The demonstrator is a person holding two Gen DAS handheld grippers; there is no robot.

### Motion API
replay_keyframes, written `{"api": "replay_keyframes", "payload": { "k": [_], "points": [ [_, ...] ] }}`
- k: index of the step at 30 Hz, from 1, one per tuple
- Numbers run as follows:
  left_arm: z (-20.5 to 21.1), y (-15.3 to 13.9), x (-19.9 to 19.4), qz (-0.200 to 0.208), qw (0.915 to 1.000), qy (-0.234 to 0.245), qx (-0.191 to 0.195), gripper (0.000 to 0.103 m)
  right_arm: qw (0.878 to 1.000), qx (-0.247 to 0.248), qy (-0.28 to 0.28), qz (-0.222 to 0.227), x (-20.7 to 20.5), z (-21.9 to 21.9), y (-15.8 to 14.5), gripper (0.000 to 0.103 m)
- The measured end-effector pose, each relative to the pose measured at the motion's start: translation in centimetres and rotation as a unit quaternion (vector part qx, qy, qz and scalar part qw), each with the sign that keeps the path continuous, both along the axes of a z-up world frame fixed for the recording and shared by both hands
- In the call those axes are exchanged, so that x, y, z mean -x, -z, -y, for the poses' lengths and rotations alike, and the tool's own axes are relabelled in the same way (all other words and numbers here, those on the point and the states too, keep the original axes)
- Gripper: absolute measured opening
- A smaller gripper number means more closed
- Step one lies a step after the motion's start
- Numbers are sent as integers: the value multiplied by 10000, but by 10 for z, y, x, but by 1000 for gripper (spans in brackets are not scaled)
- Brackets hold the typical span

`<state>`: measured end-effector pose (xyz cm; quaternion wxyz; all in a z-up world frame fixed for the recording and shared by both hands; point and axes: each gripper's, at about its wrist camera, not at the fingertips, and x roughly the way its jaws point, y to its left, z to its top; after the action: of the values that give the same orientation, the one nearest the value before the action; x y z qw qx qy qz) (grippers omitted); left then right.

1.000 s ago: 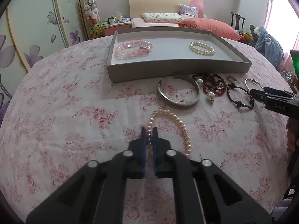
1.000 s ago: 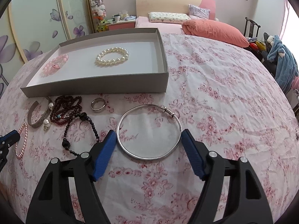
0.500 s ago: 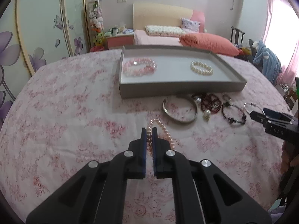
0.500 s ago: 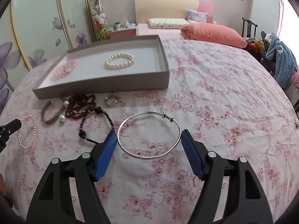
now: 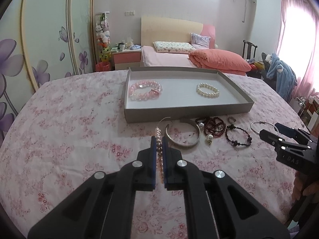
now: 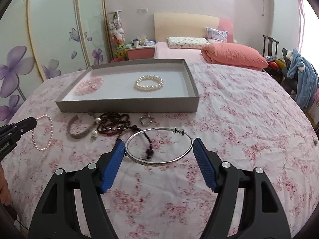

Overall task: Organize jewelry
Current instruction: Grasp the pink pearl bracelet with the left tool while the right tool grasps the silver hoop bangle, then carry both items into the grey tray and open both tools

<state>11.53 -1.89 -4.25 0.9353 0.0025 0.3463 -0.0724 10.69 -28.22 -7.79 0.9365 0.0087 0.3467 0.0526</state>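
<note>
Left gripper (image 5: 159,139) jaws pressed together, pinching the pink pearl bracelet (image 5: 159,137); strand hangs lifted off the cloth, seen as a loop (image 6: 42,133) from the right wrist view. Right gripper (image 6: 159,147) jaws spread wide but clamped on the silver bangle (image 6: 159,146), one blue pad (image 6: 113,164) on each side of the ring, bangle held clear of the cloth, clasp beads on its far side.

Below and beyond the bangle: black bead bracelet (image 6: 146,139), partly seen through the ring. Just left of it a dark red bead pile (image 6: 112,124) with a pearl drop (image 6: 93,134), then a grey open cuff (image 6: 79,127). Small ring (image 6: 145,119) near the tray's front wall.

Grey tray (image 6: 127,105) sits on the floral cloth (image 6: 239,119), behind the loose pieces. Inside: pink crystal bracelet (image 5: 145,90) at the left, white pearl bracelet (image 5: 207,90) to the right, well apart.

Background: bed with an orange pillow (image 5: 219,61), floral wardrobe doors (image 5: 39,39), blue garment on a chair (image 5: 281,75).
</note>
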Motion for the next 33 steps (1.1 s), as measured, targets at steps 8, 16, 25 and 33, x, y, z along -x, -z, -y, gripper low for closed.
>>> {"api": "replay_keyframes", "payload": {
  "k": [8, 16, 25, 33],
  "points": [
    [2, -4, 0, 123, 9999, 4, 11, 6, 9999, -41, -66, 68, 2, -6, -2, 70],
    [4, -4, -2, 143, 9999, 24, 44, 6, 9998, -128, -59, 102, 1, -8, -2, 70],
    [4, -5, -4, 155, 9999, 12, 74, 6, 9997, -228, -40, 125, -3, -8, -2, 70],
    [3, -8, -4, 235, 9996, 15, 139, 6, 9991, -326, 25, 253, -1, -5, -6, 69]
  ]
}}
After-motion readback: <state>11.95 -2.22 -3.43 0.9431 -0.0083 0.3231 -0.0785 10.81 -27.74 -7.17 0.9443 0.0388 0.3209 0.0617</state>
